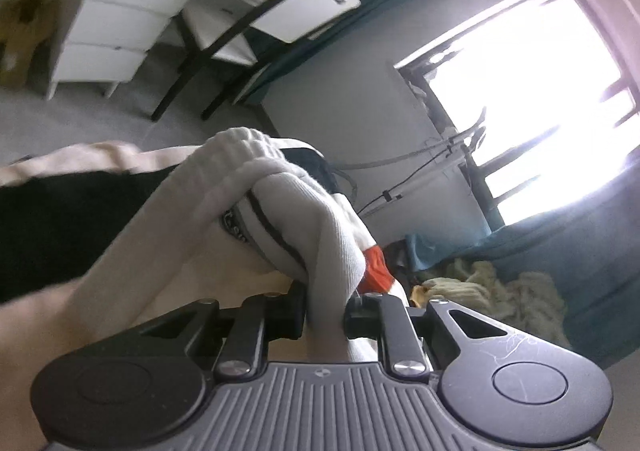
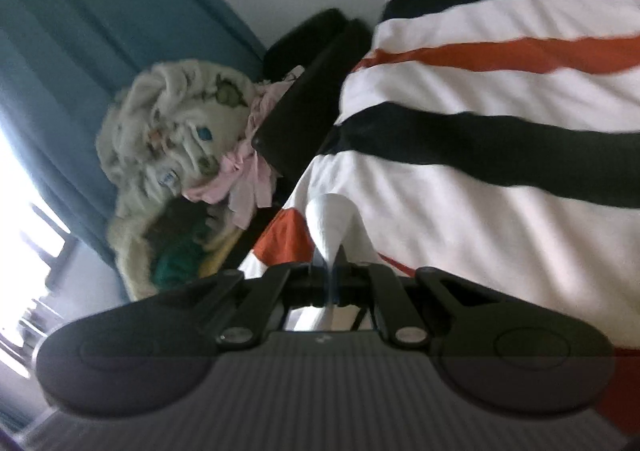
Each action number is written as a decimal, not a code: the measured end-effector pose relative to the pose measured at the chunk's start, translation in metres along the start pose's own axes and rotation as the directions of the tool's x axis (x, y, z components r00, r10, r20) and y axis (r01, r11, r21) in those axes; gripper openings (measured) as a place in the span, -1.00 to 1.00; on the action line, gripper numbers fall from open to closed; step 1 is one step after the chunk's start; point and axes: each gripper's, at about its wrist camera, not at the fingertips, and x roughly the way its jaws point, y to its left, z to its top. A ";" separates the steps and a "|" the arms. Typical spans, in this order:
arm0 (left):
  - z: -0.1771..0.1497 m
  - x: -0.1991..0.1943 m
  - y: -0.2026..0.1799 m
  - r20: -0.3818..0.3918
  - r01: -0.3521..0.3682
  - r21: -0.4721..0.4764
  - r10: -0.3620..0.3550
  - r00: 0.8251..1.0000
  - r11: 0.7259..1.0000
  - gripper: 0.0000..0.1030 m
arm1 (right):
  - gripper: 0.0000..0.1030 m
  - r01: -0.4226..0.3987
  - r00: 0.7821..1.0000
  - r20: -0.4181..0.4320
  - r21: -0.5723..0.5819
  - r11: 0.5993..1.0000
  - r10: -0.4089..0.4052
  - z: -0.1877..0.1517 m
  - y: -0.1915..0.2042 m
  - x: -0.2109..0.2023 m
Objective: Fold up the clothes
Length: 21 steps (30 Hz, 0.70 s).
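Note:
A white ribbed sock (image 1: 280, 203) with thin dark stripes near its cuff fills the middle of the left wrist view, bunched up and lifted. My left gripper (image 1: 325, 311) is shut on the sock's fabric, which runs down between the fingers. In the right wrist view my right gripper (image 2: 330, 267) is shut on a thin fold of white sock fabric (image 2: 332, 219) that rises as a peak in front of the fingers. Under it lies a white bedspread with black and orange stripes (image 2: 500, 99).
A pile of cream, pink and green laundry (image 2: 176, 155) lies left of the bed, before a teal curtain (image 2: 80, 31). A white dresser (image 1: 116, 23) and a black-framed stand (image 1: 224, 47) stand across the grey floor. A bright window (image 1: 532, 99) is at right.

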 end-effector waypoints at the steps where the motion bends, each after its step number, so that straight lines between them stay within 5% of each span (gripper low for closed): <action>1: 0.000 0.019 -0.005 0.004 -0.009 0.015 0.009 1.000 1.000 -0.64 | -0.90 0.025 1.000 0.005 -0.031 0.999 -0.025 -0.009 0.010 0.018; 7: 0.010 0.108 -0.027 -0.073 -0.077 0.122 0.086 0.994 0.990 -0.62 | -0.89 0.153 0.988 -0.017 -0.120 0.981 -0.156 -0.045 0.045 0.091; 10: 0.019 0.136 -0.044 -0.147 -0.129 0.155 0.152 0.977 0.979 -0.61 | -0.88 0.173 0.984 -0.024 -0.133 0.976 -0.178 -0.046 0.047 0.100; 17: 0.028 0.158 -0.056 -0.160 -0.129 0.212 0.165 0.973 0.969 -0.58 | -0.81 0.090 0.992 -0.045 -0.389 0.917 -0.117 -0.051 0.089 0.105; 19: 0.026 0.159 -0.047 -0.162 -0.104 0.209 0.140 0.977 0.972 -0.53 | -0.67 0.049 0.995 -0.062 -0.412 0.910 -0.082 -0.054 0.093 0.091; 21: 0.024 0.158 -0.044 -0.172 -0.056 0.290 0.110 0.979 0.955 -0.40 | 0.04 0.008 0.996 -0.080 -0.433 0.901 -0.047 -0.057 0.097 0.076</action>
